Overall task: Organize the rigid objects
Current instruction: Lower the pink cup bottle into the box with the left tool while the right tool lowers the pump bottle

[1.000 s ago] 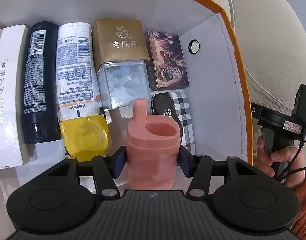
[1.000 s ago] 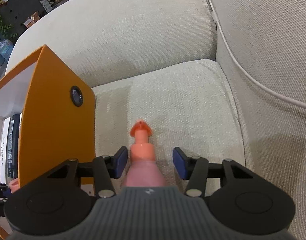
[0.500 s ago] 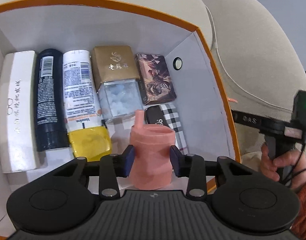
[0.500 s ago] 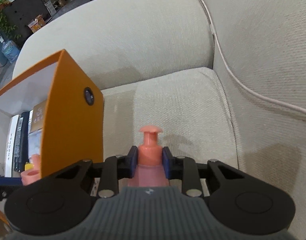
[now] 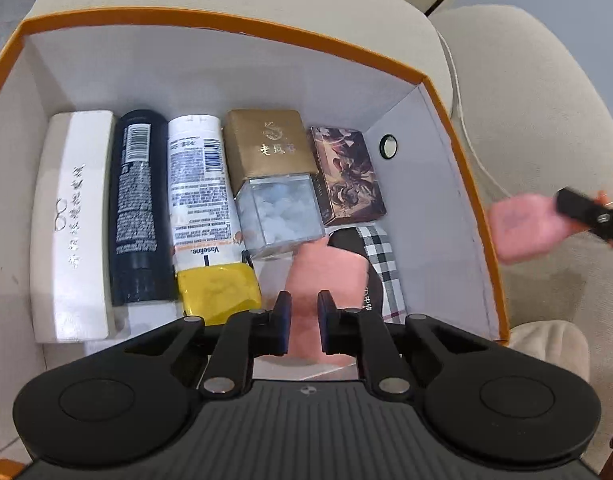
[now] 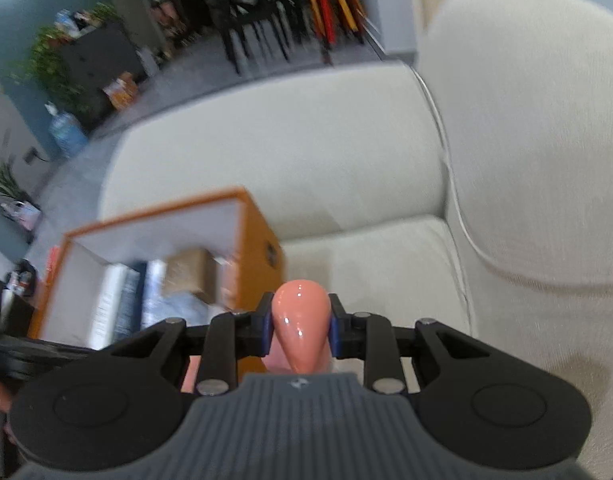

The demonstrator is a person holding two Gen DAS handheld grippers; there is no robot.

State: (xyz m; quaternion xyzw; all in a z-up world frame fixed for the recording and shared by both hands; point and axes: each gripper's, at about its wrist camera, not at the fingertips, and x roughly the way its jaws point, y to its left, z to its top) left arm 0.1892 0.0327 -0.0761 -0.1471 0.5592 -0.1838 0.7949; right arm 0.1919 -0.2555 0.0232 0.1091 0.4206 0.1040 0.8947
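An orange box with a white inside sits on a beige sofa and holds rigid objects in rows. A pink cup stands in the box near its front. My left gripper is above the cup with its jaws nearly closed and nothing between them. My right gripper is shut on the pump head of a pink pump bottle and holds it in the air beside the box. The bottle's base shows blurred in the left wrist view, right of the box.
In the box lie a white case, a black tube, a Vaseline tube with a yellow cap, a gold box, a clear cube, a card box and a checked case. Sofa cushions surround it.
My left gripper let go of the pink cup, rose and closed. My right gripper lifted the pump bottle off the sofa seat and swung it toward the box.
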